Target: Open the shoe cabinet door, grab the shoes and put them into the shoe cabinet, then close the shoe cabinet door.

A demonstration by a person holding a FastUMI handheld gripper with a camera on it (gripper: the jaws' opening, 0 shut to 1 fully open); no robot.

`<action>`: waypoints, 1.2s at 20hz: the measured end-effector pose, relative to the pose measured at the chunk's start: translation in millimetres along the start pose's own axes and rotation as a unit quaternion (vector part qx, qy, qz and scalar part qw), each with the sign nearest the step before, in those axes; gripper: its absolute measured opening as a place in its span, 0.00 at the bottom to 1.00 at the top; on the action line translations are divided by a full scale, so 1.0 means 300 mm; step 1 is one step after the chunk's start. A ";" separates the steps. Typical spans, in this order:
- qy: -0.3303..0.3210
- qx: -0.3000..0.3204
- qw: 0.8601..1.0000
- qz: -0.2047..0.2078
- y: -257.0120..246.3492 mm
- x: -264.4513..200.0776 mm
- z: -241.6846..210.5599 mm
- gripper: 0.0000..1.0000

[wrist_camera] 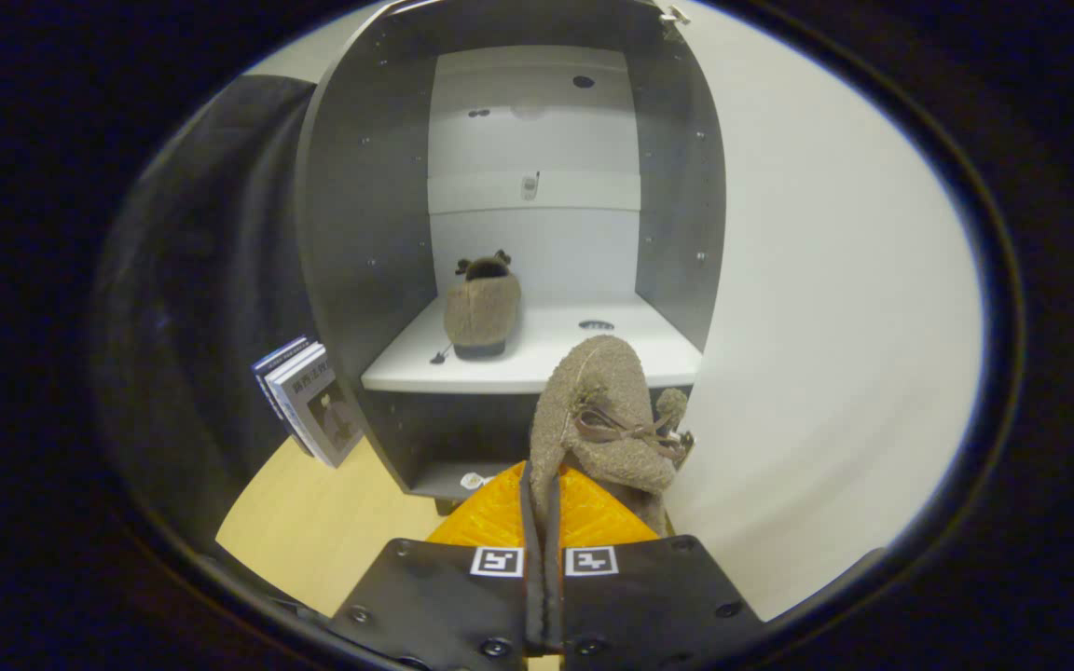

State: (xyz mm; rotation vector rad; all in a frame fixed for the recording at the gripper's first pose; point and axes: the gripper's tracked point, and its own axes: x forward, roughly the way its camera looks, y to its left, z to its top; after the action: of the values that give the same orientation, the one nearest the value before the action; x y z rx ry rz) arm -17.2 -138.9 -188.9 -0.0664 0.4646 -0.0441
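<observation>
The shoe cabinet [364, 233] stands open ahead, with grey side walls and a white shelf [537, 359]. One fuzzy tan shoe [483, 308] rests on that shelf toward its left, heel end facing me. My gripper [542, 508] is shut on a second matching tan shoe [602, 419], pinching its edge between both fingers. This shoe hangs upright just ahead of the fingers, its brown bow turned to the right, in front of the shelf's front edge. The open white door [826, 326] stands to the right of the held shoe.
A few books [309, 401] lean against the cabinet's left side on the light wooden floor [323, 531]. A lower compartment [448, 457] shows under the shelf. A dark cloth wall hangs to the left.
</observation>
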 end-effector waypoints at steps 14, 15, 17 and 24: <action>-0.032 -0.017 0.999 0.015 -0.026 0.401 0.319 0.02; -0.033 -0.016 0.999 0.011 -0.026 0.441 0.334 0.02; -0.037 -0.015 0.999 0.004 -0.041 0.494 0.364 0.02; -0.029 -0.026 0.999 -0.007 -0.078 0.653 0.405 0.02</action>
State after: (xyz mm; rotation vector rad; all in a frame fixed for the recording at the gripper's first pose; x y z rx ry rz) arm 211.8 -167.1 -166.1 -0.1227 0.4067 -0.0444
